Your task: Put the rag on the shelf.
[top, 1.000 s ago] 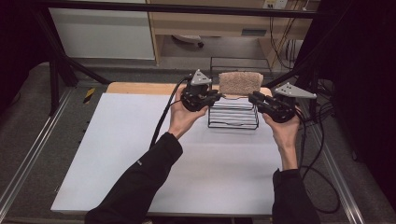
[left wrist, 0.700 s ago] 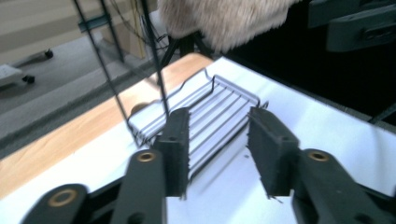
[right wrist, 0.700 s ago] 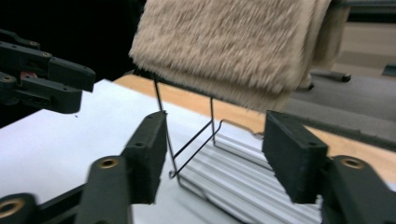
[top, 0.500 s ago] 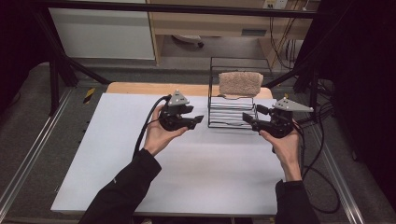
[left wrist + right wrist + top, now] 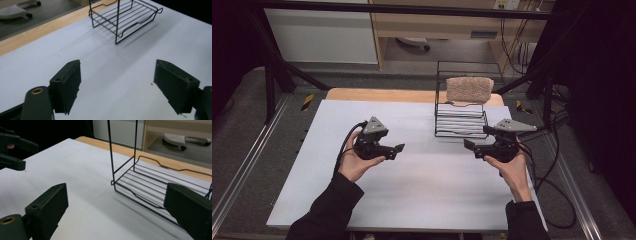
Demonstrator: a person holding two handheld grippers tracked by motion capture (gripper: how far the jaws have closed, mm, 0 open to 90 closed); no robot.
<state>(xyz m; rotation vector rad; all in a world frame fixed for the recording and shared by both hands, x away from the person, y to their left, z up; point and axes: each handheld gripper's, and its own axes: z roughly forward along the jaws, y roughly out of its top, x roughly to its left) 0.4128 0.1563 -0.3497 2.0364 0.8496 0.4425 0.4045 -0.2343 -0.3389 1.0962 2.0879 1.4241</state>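
Gaping wide, left gripper [image 5: 398,148] and right gripper [image 5: 468,145] just opened, holding nothing.

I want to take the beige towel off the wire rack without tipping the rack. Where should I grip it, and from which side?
Grip the beige towel at its two short ends, one hand-held gripper from each side. It hangs draped over the wire rack's top bar, so both ends stand free; lifting straight up probably avoids pulling the light rack over.
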